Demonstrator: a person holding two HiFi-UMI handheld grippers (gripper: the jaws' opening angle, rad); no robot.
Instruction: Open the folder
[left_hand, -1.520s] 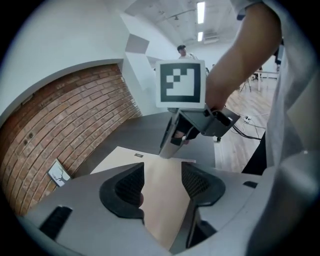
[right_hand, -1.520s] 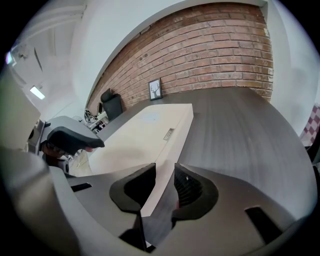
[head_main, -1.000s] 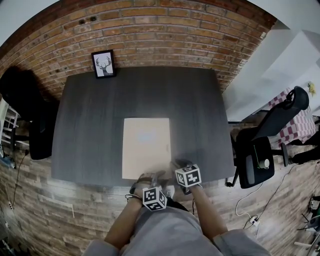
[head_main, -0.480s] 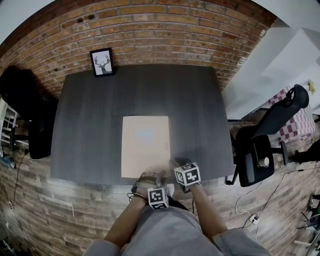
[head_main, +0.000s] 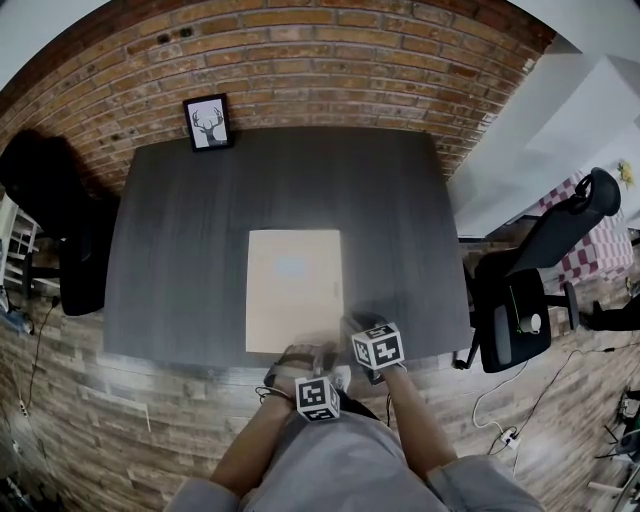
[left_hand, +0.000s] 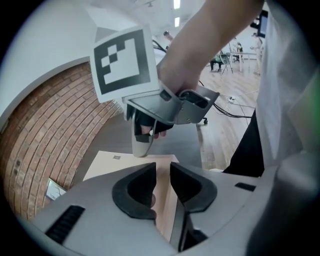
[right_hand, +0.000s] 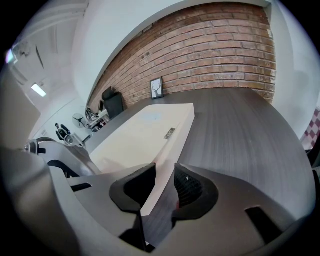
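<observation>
A cream folder (head_main: 293, 285) lies shut and flat on the dark table (head_main: 180, 240), its near edge close to the table's front. My left gripper (head_main: 305, 355) is at the folder's near edge. In the left gripper view its jaws (left_hand: 162, 182) are closing, still a narrow gap apart, with the folder (left_hand: 107, 162) showing through the gap and no pad pressing on it. My right gripper (head_main: 352, 325) sits at the near right corner. Its jaws (right_hand: 165, 192) stand close together with the folder's corner (right_hand: 145, 132) between them, and table shows in the gap.
A framed deer picture (head_main: 209, 124) leans on the brick wall at the table's far left. A black office chair (head_main: 520, 300) stands to the right of the table and a dark chair (head_main: 60, 230) to the left. Cables lie on the floor at the right.
My left gripper's marker cube has rolled a little and shifted slightly right. The folder and my right gripper have not moved.
</observation>
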